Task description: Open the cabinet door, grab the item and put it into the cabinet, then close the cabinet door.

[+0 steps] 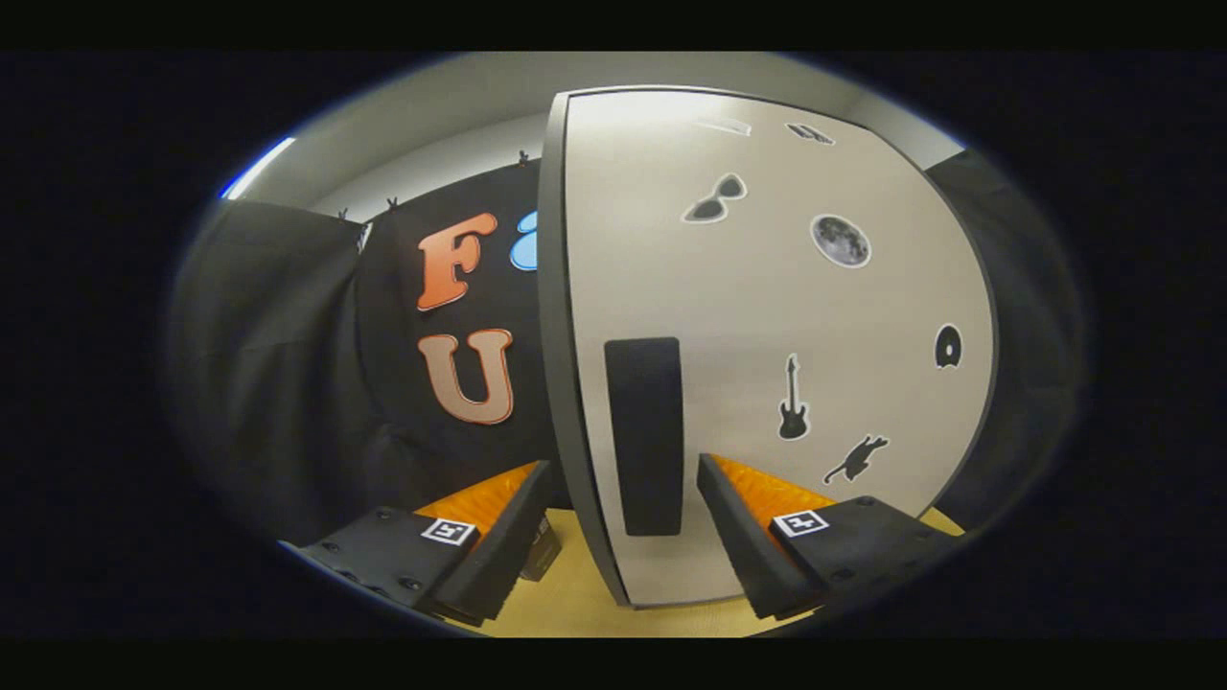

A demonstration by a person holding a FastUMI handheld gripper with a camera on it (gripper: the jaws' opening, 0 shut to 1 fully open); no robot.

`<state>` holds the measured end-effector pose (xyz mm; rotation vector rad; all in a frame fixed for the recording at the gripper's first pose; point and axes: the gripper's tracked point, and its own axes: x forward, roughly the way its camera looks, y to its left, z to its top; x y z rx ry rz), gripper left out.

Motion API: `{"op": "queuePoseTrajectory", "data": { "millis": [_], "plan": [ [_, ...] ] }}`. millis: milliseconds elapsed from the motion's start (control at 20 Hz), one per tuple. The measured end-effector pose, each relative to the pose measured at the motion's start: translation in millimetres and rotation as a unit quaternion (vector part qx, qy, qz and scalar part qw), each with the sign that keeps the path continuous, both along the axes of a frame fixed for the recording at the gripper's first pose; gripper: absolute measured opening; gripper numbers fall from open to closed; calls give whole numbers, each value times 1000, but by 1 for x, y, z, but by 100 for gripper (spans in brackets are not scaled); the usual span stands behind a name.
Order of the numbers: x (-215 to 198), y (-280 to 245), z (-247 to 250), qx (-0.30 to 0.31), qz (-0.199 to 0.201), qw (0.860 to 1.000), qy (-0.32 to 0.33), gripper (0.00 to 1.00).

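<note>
your fingers (pixel 623 522) are spread wide with nothing in them, and the cabinet door's handle (pixel 644 436) sits right between them, just ahead. the handle is a dark bar running straight up and down near the door (pixel 767 316)'s left edge, so i'd guess you just close in on it.

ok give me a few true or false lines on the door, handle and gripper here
1. The gripper is open, its fingers either side of the handle. True.
2. Both fingers press on the handle. False: gaps show on both sides of it.
3. The handle is a dark upright bar near the door's edge. True.
4. The door is bare. False: it carries stickers, among them a guitar, a cat and a moon.
5. A small dark box sits on the yellow surface by the left finger. True.
</note>
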<state>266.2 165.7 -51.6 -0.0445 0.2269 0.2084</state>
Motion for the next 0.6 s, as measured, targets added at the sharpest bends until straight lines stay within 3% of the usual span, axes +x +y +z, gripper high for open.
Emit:
{"op": "queuePoseTrajectory", "data": {
  "millis": [200,450,600],
  "plan": [
    [7,-7,-2,-8,-21,1000,-6,93],
    [11,-14,-4,-39,-45,998,-16,68],
    [10,-14,-3,-5,-40,999,-18,42]
  ]
}}
